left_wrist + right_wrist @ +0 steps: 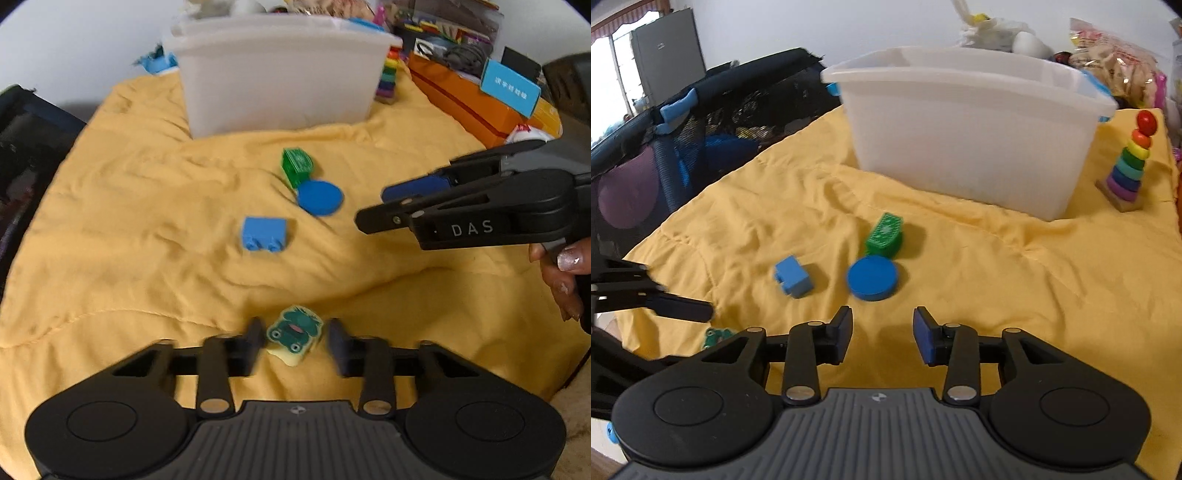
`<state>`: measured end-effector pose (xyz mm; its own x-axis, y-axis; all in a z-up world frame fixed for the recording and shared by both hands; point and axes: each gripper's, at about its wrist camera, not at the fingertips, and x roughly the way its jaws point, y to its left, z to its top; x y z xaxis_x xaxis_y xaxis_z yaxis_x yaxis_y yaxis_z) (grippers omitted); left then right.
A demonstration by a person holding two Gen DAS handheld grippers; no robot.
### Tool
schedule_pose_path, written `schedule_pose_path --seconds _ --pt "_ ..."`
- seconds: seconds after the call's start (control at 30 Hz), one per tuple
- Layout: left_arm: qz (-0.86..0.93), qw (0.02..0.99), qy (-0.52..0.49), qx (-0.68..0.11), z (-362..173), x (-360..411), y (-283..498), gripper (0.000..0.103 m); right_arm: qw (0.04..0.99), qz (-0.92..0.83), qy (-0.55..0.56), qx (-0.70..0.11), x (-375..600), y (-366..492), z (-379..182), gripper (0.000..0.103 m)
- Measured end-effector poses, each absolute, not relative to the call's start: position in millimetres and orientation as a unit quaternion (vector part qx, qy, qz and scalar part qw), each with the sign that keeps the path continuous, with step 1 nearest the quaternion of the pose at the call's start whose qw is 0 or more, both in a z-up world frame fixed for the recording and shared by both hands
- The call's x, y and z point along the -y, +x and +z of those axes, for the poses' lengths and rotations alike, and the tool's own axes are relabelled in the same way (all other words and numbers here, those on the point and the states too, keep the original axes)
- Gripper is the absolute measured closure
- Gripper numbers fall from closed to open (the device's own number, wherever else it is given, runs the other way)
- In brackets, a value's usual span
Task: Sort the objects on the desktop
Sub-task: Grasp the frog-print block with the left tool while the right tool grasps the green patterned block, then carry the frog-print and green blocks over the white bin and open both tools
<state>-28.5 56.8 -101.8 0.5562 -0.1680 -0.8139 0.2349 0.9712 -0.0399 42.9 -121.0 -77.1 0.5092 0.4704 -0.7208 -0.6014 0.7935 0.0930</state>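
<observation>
A small frog-printed piece [295,334] lies on the yellow cloth [147,221] between the fingers of my left gripper [296,341]. A thin gap shows on each side, so that gripper is open. Farther on lie a light blue brick [264,234], a blue disc [319,197] and a green block [297,164] that touches the disc. My right gripper [882,321] hovers open and empty just short of the blue disc [872,277]; in the left wrist view my right gripper [376,206] reaches in from the right. The white bin [967,140] stands behind.
A rainbow ring stacker [1130,158] stands right of the bin. An orange box [461,99] with clutter lines the far right. A black mesh playpen [683,129] borders the left side. The person's hand [561,273] holds the right gripper's handle.
</observation>
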Motion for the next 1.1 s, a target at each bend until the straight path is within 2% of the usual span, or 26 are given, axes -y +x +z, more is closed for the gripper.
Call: schedule_pose_path --seconds 0.2,0.27,0.33,0.43,0.47,0.53,0.87,1.0,1.1 --pt "-0.122 0.885 0.003 -0.450 -92.1 -62.5 -31.7 0.068 0.873 0.301 -0.082 -0.375 107.6 56.3 -69.5 0.061" --pt "-0.127 0.887 0.004 -0.444 -89.8 -61.9 -32.7 0.068 0.880 0.297 -0.063 -0.365 101.8 72.0 -63.8 0.051" --pt "-0.127 0.886 0.008 -0.446 -90.1 -60.6 -32.7 0.068 0.878 0.293 -0.048 -0.375 91.4 92.5 -65.1 0.049" --pt "-0.123 0.884 0.014 -0.450 -90.2 -60.3 -32.0 0.068 0.866 0.264 -0.046 -0.421 75.1 122.1 -80.4 0.054" --pt "-0.124 0.885 0.011 -0.449 -88.5 -61.5 -31.6 0.068 0.857 0.265 -0.046 -0.439 71.7 129.4 -87.4 0.071" --pt "-0.125 0.888 0.007 -0.443 -84.1 -63.4 -30.3 0.068 0.858 0.276 -0.065 -0.429 71.2 128.6 -91.9 0.080" --pt "-0.127 0.916 -0.007 -0.381 -41.6 -60.0 4.2 0.068 0.886 0.247 -0.074 -0.386 144.3 74.4 -63.7 0.080" --pt "-0.125 0.933 0.001 -0.338 -7.7 -57.6 38.0 0.068 0.892 0.223 -0.054 -0.391 165.7 78.3 -57.2 0.080" --pt "-0.113 0.949 0.018 -0.293 27.4 -54.5 72.1 0.068 0.909 0.221 -0.051 -0.349 166.7 89.8 -28.1 0.080"
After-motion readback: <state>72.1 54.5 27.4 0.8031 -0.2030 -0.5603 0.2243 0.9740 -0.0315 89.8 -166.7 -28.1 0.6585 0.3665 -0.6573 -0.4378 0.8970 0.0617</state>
